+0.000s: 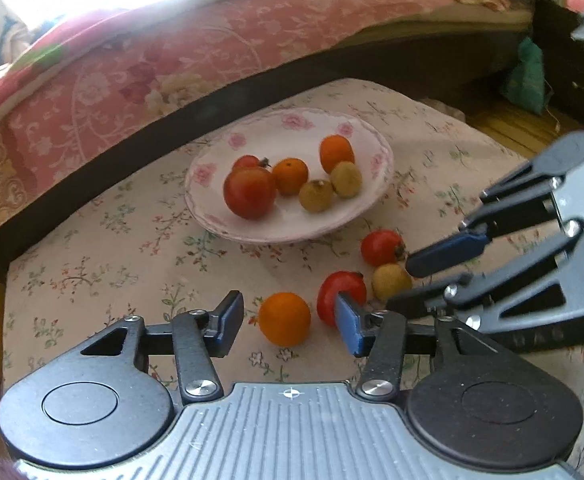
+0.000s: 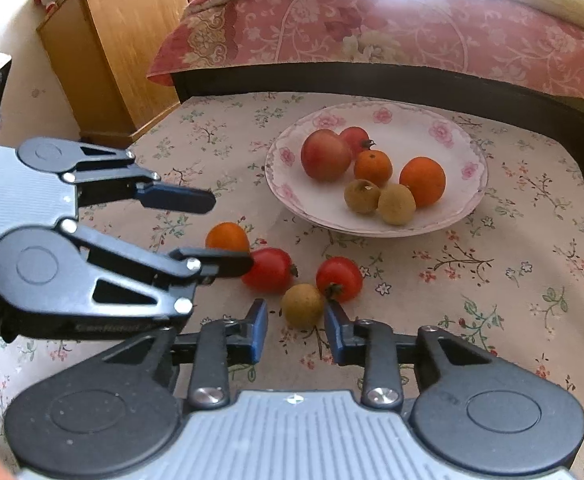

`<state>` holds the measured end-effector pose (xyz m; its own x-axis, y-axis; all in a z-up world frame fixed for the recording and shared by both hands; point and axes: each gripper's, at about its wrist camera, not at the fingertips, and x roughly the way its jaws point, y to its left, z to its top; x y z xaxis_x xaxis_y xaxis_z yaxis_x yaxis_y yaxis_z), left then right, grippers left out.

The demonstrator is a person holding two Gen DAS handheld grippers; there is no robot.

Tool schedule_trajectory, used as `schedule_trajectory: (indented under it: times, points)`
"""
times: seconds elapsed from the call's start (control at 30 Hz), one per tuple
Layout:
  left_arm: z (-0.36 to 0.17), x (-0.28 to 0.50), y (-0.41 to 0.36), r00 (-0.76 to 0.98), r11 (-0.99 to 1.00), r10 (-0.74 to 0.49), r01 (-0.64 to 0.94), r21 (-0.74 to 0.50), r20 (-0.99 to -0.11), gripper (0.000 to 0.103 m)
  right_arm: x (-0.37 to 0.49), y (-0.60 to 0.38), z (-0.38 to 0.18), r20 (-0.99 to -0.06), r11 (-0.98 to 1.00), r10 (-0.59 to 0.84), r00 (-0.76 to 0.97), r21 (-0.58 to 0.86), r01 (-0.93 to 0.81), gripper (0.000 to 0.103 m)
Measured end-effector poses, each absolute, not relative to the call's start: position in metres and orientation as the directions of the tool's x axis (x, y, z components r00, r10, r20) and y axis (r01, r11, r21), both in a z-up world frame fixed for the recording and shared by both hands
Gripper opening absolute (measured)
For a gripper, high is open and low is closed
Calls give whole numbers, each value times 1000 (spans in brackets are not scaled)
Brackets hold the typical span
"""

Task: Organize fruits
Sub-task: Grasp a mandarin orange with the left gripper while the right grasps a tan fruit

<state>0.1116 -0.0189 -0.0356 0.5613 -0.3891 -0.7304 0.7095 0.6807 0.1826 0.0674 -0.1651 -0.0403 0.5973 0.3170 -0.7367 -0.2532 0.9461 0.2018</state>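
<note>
A white floral plate (image 1: 248,140) (image 2: 443,120) holds several fruits: tomatoes, oranges and yellow-brown longans. On the cloth in front of it lie an orange (image 1: 284,319) (image 2: 227,236), two tomatoes (image 1: 341,294) (image 1: 381,247) (image 2: 270,269) (image 2: 339,279) and a longan (image 1: 391,282) (image 2: 303,306). My left gripper (image 1: 290,322) (image 2: 224,232) is open, its jaws on either side of the orange. My right gripper (image 2: 296,330) (image 1: 401,284) is open, its jaws on either side of the longan.
The fruits lie on a floral cloth (image 1: 92,280) (image 2: 491,280) over a low table. A bed with a pink floral quilt (image 1: 172,60) (image 2: 411,20) runs behind it. A wooden cabinet (image 2: 120,48) stands at the left. A green bag (image 1: 525,76) sits at the right.
</note>
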Motion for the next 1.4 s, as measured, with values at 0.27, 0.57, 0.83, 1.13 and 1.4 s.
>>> schedule_trajectory:
  times: [0.27,0.57,0.83,1.13,1.4]
  points:
    - [-37,117,-10,514,648,-420,747,150,-748,61,70,-163,-36,-721,944,321,614,192,-267,29]
    - [-39,122,-8,465,635,-460,768,86,-756,65,80,-163,-46,-750,947,310,585,185,-264,29]
    - [-39,127,1,412,628,-481,778,25,-774,61,81,-165,-47,-747,944,321,582,203,-259,29]
    - [-47,135,-11,433,633,-465,773,52,-772,63,81,-162,-48,-749,944,317,582,191,-269,29]
    - [-50,135,-13,444,671,-443,740,40,-779,40,81,-162,-47,-756,947,310,577,192,-258,27]
